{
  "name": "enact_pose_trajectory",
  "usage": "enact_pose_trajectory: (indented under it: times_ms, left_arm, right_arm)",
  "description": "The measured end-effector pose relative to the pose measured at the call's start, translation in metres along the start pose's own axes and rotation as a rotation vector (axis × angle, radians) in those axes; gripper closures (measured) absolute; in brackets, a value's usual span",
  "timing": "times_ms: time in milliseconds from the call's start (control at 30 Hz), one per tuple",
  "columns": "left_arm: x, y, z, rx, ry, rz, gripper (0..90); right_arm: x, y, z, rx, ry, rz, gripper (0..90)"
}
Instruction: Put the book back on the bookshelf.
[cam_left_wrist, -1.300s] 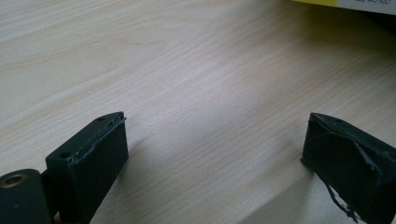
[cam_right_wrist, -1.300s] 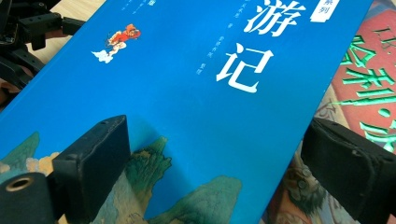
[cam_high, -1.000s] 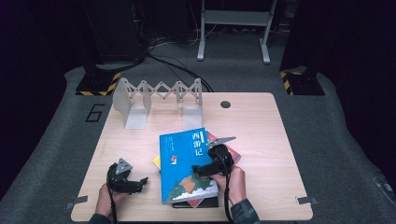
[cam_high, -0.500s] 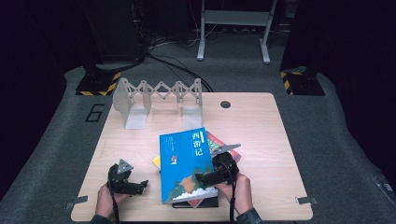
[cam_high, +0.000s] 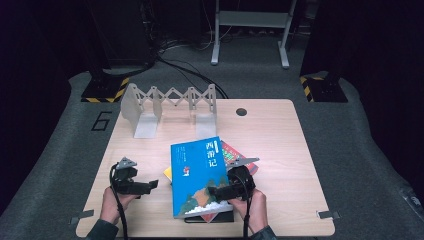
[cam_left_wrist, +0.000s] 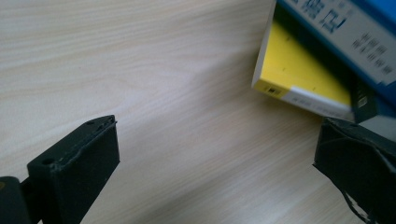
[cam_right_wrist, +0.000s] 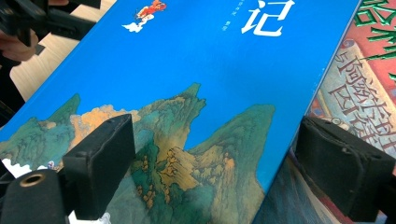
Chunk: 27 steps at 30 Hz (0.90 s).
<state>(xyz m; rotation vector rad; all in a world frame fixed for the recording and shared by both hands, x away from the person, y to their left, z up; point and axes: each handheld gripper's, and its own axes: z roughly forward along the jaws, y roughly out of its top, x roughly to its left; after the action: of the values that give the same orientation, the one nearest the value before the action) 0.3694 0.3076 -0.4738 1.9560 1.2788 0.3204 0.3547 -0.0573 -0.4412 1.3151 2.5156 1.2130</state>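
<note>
Risen since earlier: left gripper (cam_high: 150, 185), jaws just opened wide, empty. Right gripper (cam_high: 216, 191) jaws spread, straddling blue book (cam_high: 202, 175) titled "西游记"; red book (cam_right_wrist: 359, 60) beneath, beside its right jaw.

The left claw (cam_high: 150, 185) is held in the person's left hand (cam_high: 112, 202), left of the blue book (cam_high: 200, 175) and apart from it, its jaws spread wide with nothing between them, having just been opening. The right claw (cam_high: 214, 192) is gripped by the right hand (cam_high: 252, 205) at the blue book's near right corner; its jaws are set astride the cover's edge, though whether the pads press on it cannot be told.
</note>
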Motion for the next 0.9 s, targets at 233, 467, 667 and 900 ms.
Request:
enact_pose_trajectory:
  times_ms: [233, 467, 667, 900]
  left_arm:
    - [-0.007, 0.025, -0.001, -0.015, -0.042, -0.01, 0.0]
    - [-0.014, 0.043, 0.005, -0.015, -0.082, -0.032, 0.0]
    - [-0.017, 0.051, 0.013, 0.002, -0.071, -0.027, 0.0]
    - [-0.017, 0.056, 0.019, 0.002, -0.078, -0.04, 0.0]
  right_arm:
    - [0.001, 0.0, 0.002, -0.01, -0.013, -0.009, 10.9]
    - [0.003, 0.001, 0.004, -0.016, -0.022, -0.004, 10.3]
    - [0.006, 0.002, 0.005, -0.014, -0.024, 0.012, 10.1]
    - [0.009, 0.004, 0.008, -0.007, -0.028, 0.011, 9.8]
